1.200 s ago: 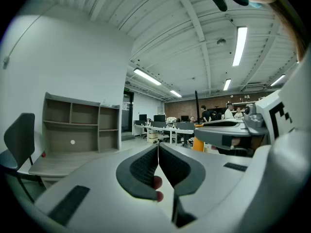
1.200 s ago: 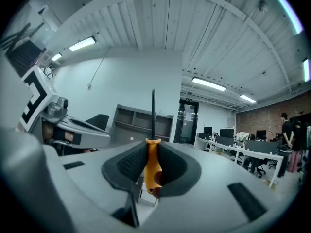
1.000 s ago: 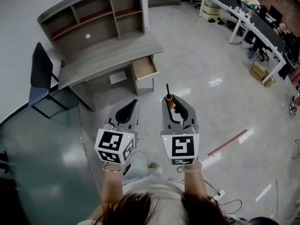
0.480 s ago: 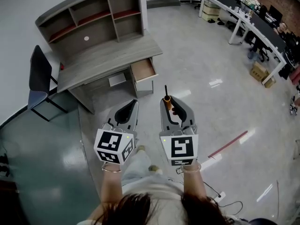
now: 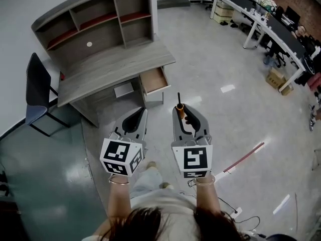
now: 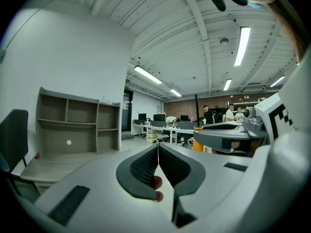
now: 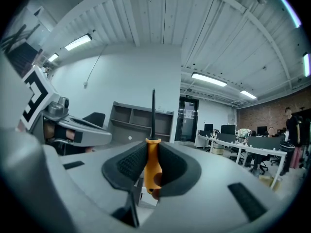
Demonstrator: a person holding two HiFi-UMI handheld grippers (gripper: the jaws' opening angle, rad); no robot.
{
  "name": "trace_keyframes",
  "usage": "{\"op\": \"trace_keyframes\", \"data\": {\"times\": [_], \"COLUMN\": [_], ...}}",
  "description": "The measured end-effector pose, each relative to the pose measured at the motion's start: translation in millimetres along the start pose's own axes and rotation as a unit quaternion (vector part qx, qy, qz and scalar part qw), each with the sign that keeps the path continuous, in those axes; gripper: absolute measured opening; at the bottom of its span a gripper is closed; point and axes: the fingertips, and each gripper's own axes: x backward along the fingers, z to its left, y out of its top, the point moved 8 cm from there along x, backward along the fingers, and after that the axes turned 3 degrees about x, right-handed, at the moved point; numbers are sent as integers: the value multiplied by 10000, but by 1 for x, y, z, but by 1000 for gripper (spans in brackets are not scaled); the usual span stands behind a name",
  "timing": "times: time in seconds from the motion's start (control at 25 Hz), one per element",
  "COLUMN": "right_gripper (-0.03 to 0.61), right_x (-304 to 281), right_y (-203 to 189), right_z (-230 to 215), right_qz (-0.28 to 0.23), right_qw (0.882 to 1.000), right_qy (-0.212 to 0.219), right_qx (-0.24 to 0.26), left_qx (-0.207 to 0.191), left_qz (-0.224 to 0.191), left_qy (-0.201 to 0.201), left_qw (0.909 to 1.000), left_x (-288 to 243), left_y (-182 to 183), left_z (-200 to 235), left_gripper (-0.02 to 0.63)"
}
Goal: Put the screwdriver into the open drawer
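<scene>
Between the ribbed black pads of my right gripper (image 7: 152, 152) sits the screwdriver (image 7: 153, 174), clamped by its smooth orange handle, thin dark shaft pointing ahead. Beside it, my left gripper (image 6: 158, 160) has its pads pressed together. Ahead of both, the wood-lined drawer (image 5: 154, 79) hangs open under the grey surface (image 5: 113, 64).

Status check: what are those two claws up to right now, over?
Right gripper shut on screwdriver. Left gripper shut, empty. Drawer open, some way ahead. Nothing visible in the way.
</scene>
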Motion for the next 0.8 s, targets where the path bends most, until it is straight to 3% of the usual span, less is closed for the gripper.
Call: {"op": "trace_keyframes", "data": {"times": [0.8], "right_gripper": [84], "right_x": [-120], "right_y": [20], "right_z": [30], "right_qz": [185], "right_qw": [9994], "right_qy": [-236], "right_qx": [152], "left_qx": [78], "left_qz": [-62], "left_qy": [-343], "left_qw": [9994], "left_x": [-52], "left_y": [21], "left_z": [118], "left_gripper": [18]}}
